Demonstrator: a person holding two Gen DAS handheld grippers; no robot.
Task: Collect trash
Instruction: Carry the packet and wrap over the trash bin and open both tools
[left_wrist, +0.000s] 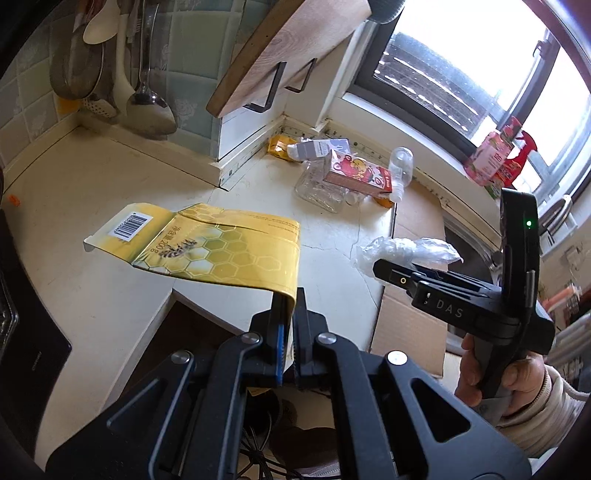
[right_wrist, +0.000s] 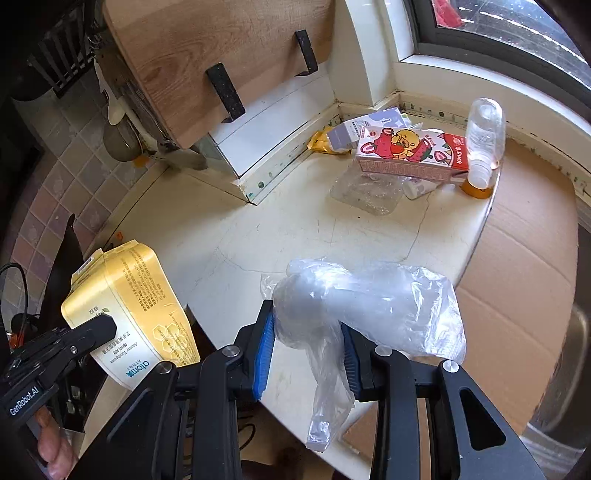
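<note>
While the left claw pinched the flattened yellow cardboard box by its stiff near edge, the right claw squeezed the light, soft, crumpled clear plastic bag, likely slippery.

I'm working in a home kitchen. Ladles hang on the tiled wall at ten o'clock; a window lights my bench.

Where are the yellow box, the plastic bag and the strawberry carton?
yellow box (left_wrist: 229, 247): left wrist view, honeycomb face.
plastic bag (right_wrist: 369, 299): right wrist view, crumpled middle.
strawberry carton (right_wrist: 410, 155): right wrist view, printed side.
</note>
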